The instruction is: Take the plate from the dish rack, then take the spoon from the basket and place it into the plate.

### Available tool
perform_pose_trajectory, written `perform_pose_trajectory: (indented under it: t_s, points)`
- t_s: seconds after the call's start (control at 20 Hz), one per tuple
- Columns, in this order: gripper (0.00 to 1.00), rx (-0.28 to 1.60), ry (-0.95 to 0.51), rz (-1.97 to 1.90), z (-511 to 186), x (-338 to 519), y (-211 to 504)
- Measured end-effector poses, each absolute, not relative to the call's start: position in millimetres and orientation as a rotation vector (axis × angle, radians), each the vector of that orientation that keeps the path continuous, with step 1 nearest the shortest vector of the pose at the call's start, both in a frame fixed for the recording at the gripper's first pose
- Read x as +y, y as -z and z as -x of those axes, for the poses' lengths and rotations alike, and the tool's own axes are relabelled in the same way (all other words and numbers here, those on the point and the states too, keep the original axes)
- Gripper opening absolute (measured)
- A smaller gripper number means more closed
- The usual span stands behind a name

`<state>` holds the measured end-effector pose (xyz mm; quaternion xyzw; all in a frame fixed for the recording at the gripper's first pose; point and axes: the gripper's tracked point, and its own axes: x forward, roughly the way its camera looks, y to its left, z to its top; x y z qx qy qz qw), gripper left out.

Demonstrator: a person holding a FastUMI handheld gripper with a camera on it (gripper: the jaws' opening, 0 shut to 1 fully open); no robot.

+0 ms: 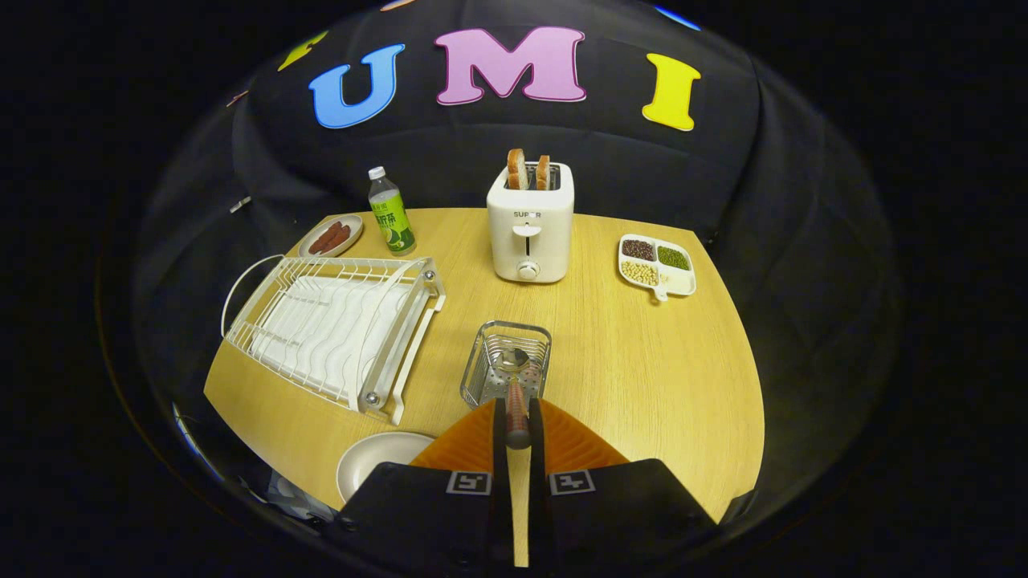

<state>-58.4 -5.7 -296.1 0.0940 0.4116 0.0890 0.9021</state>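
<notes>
Wooden tabletop (642, 377) was seen filling mid-frame, black cloth behind it. White dish rack (337, 329) was placed at centre-left, no plate in it. Plate (377, 461) was set flat on the table at lower left, just beside the gripper's left finger. Metal mesh basket (506, 361) was located at centre, just ahead of the fingers. Gripper (518, 425) was nearly closed, both orange fingers (466, 445) pressed on the brown handle of the spoon (516, 393); the spoon's bowl was seen inside the basket. Toaster (530, 221) with two bread slices was at upper centre, green bottle (391, 213) and small sausage dish (331, 235) at upper left, divided bean tray (657, 265) at upper right.
</notes>
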Motion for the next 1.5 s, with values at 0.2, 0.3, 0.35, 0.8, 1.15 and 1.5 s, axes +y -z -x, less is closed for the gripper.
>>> perform_pose_trajectory:
  t_s: [0.2,0.3,0.35,0.8,1.15,1.5]
  points:
    - [0.11,0.815,-0.181,-0.195,59,-10,272]
    - [0.11,0.786,-0.181,-0.192,60,-13,256]
    - [0.11,0.772,-0.183,-0.195,61,-12,248]
    - [0.11,0.759,-0.279,-0.224,122,2,194]
    - [0.11,0.89,-0.357,-0.262,185,34,243]
    - [0.11,0.949,-0.403,-0.242,202,61,293]
